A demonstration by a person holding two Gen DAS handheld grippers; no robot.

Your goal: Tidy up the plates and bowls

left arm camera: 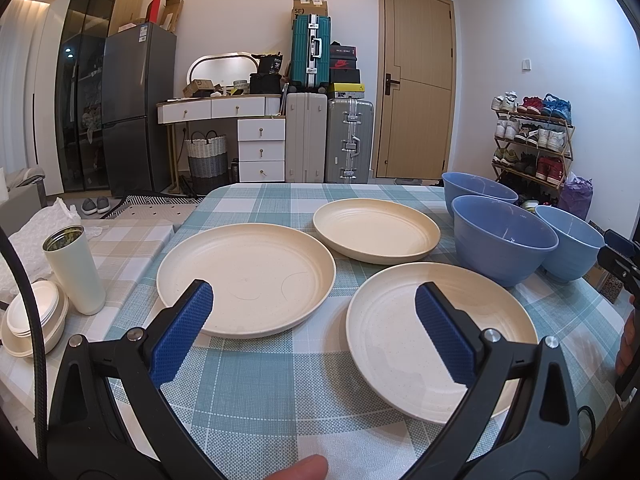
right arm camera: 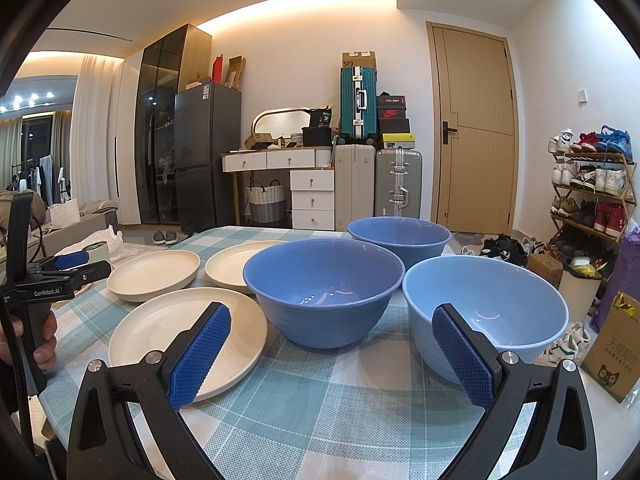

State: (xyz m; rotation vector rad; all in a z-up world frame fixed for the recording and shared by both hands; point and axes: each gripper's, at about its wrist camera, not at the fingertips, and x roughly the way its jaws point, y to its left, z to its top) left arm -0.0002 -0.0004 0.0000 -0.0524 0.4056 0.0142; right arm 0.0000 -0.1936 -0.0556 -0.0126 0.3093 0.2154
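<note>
Three cream plates lie apart on the checked tablecloth: a left plate (left arm camera: 256, 272), a far plate (left arm camera: 376, 230) and a near right plate (left arm camera: 384, 320). Three blue bowls stand upright to the right: a far bowl (left arm camera: 480, 190), a middle bowl (left arm camera: 504, 236) and a lighter bowl (left arm camera: 568, 240). My left gripper (left arm camera: 314, 308) is open and empty, held above the gap between the two near plates. My right gripper (right arm camera: 332, 332) is open and empty, in front of the middle bowl (right arm camera: 324, 288) and the light bowl (right arm camera: 488, 308).
A cream tumbler (left arm camera: 74, 272) and stacked small cream bowls (left arm camera: 34, 320) stand on a lower side surface to the left. The table's right edge (right arm camera: 576, 384) drops to boxes and a shoe rack (right arm camera: 592, 188). Suitcases and a dresser stand beyond the table's far edge.
</note>
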